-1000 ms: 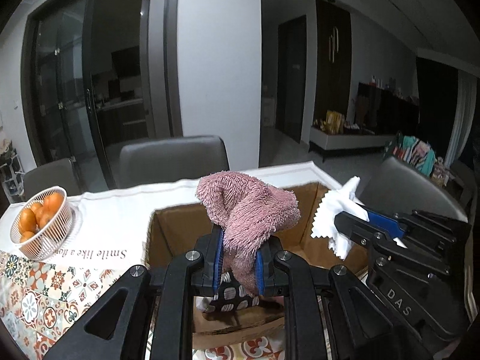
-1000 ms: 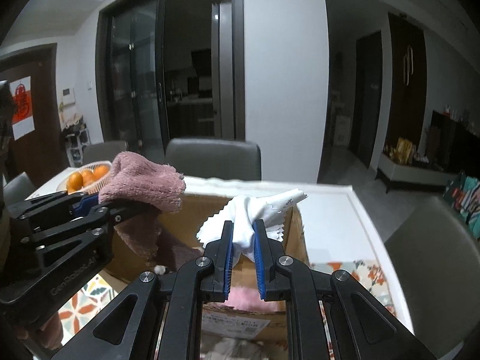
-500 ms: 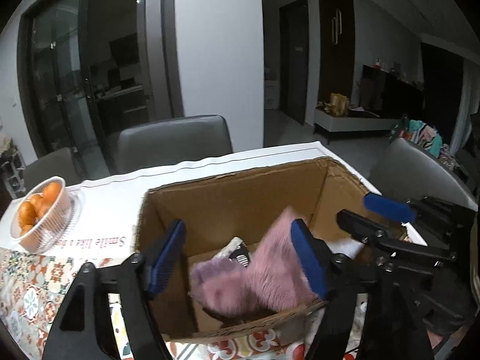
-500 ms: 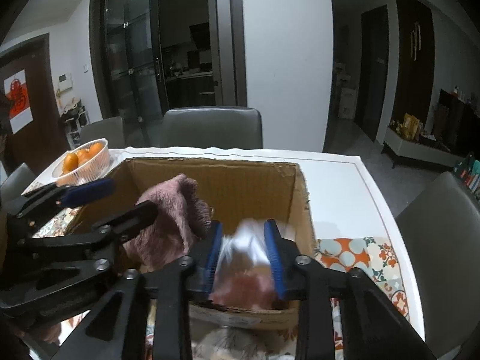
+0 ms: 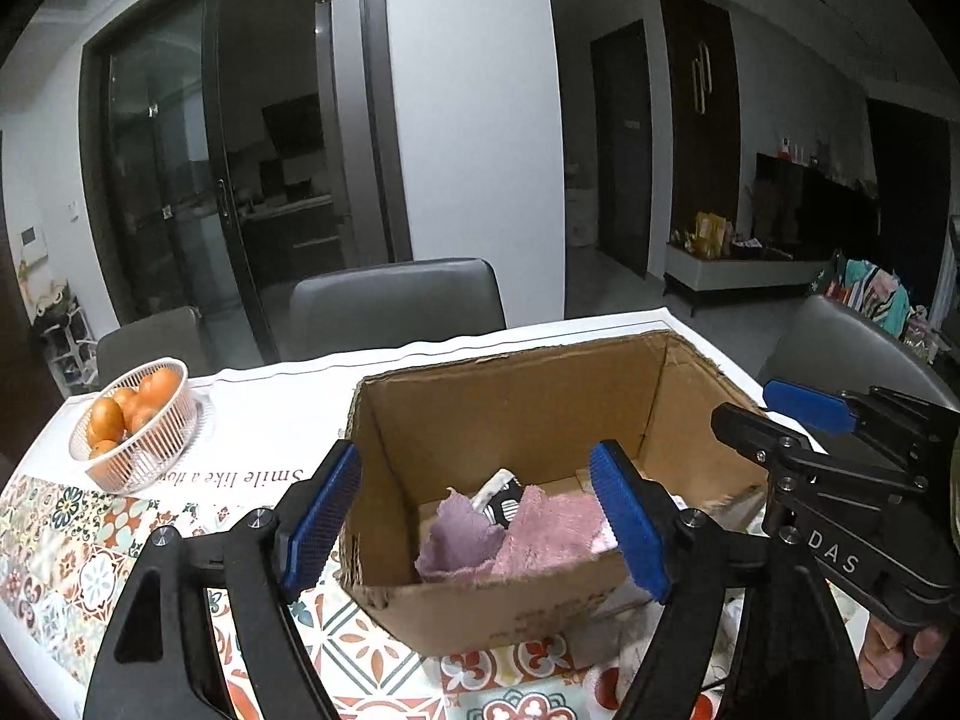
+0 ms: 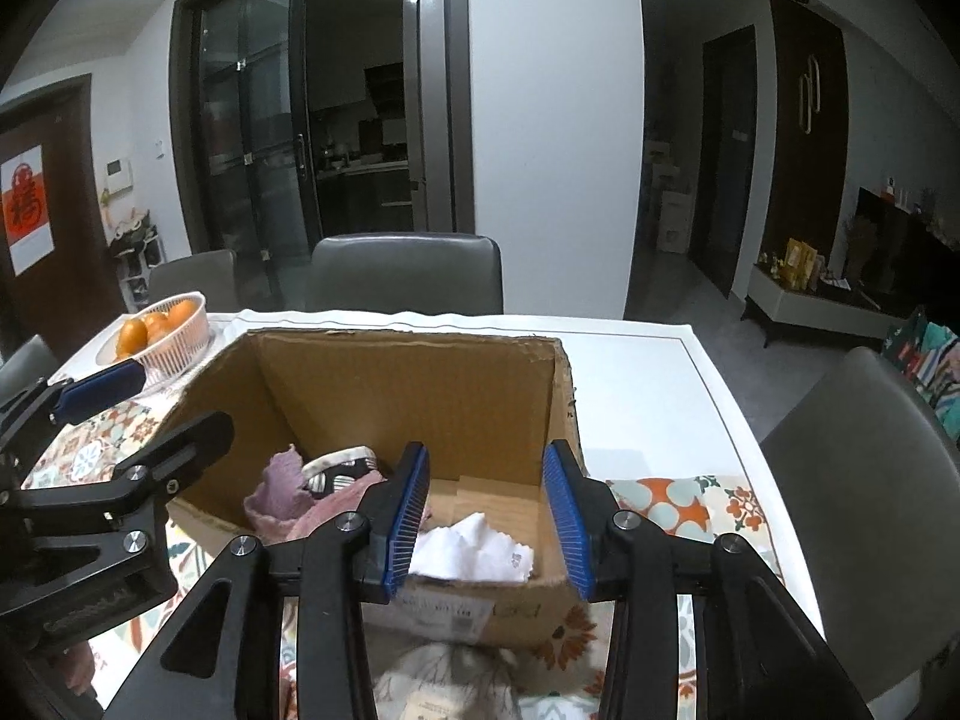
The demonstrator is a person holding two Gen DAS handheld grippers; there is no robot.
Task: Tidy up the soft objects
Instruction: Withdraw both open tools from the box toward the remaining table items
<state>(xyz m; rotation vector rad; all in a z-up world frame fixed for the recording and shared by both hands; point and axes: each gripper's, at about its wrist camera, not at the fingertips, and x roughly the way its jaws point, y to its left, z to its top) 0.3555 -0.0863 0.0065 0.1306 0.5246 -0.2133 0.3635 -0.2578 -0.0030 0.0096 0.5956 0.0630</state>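
The left tool [image 5: 477, 516] hangs released, its blue-padded fingers [image 5: 321, 510] spread wide and gripping nothing, one on each side of the near left corner of the open brown cardboard box [image 5: 510, 414]. Just ahead of and below it, the fluffy pink towel [image 5: 540, 531] lies on the box floor, touching a crumpled lilac cloth [image 5: 456, 540] and a black-and-white patterned item [image 5: 501, 501]. The right tool [image 6: 485, 519] is likewise released and bare, straddling the near right part of the box. Between its fingers and below them, the white pinked-edge cloth [image 6: 474, 555] rests inside the box. Left of the left tool, a white wire basket of oranges [image 5: 135, 429] stands on the desk's patterned tablecloth [image 5: 72, 546].
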